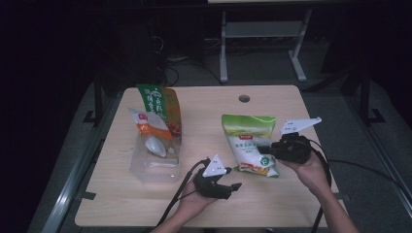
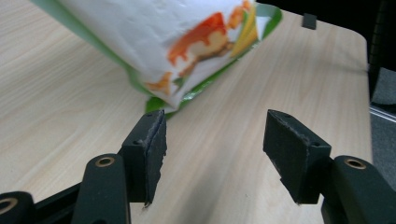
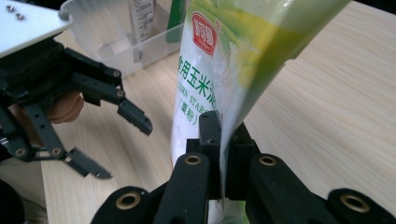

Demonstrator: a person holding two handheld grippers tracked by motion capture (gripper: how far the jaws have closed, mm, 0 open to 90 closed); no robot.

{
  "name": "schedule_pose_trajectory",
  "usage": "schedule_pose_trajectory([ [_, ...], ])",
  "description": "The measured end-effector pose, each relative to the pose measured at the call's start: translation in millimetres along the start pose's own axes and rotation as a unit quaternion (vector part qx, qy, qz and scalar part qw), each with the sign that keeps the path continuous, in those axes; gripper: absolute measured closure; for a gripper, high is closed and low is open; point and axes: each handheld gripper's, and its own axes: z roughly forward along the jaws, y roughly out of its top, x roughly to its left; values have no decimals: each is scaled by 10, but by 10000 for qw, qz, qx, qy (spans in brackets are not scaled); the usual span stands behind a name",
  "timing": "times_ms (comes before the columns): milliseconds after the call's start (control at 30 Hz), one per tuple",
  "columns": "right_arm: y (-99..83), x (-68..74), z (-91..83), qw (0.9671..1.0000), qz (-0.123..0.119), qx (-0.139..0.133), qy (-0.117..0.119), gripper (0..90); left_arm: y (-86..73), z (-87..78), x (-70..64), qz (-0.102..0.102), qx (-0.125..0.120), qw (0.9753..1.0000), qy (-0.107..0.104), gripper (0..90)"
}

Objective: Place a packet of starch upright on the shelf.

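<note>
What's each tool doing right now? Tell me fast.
Left tool: open, holding nothing, just short of the starch bag.
Right tool: closed on the starch bag's edge.

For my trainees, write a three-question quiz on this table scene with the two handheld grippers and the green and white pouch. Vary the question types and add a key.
1. True or false: the right gripper is shut on the green and white pouch.
2. Multiple choice: the left gripper is A) shut on the pouch, B) open, just short of the pouch's lower corner, C) inside the clear plastic box.
3. Short answer: where does the orange and green bag stand?

Key
1. True; its jaws pinch the pouch's edge.
2. B.
3. In the clear plastic box at the left of the table, leaning upright at its far end.
</note>
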Motion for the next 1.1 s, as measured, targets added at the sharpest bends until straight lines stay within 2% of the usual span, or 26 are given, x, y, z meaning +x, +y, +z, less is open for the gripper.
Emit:
schedule_pose_trajectory([
  [200,132,56,69,10000,-53,-45,66,880,-79,-99,-40,-29,-51,10000,-29,373],
  [300,227,106,119,9997,-130,-99,194,879,-113,-158,-56,32,-14,10000,-41,371],
  [567,398,212,209,9990,-286,-142,329,879,-141,-250,-121,55,-77,9999,-97,361],
  [667,470,250,253,9986,-334,-150,394,879,-155,-291,-141,201,-34,9997,-109,358],
  [733,507,280,280,9984,-354,-144,423,879,-170,-304,-158,221,-25,9997,-115,354],
  [933,644,372,379,9972,-460,-198,563,880,-217,-343,-194,250,-16,9996,-159,343],
  [1100,807,493,466,9959,-553,-208,687,879,-256,-386,-192,196,-15,9997,-161,334],
])
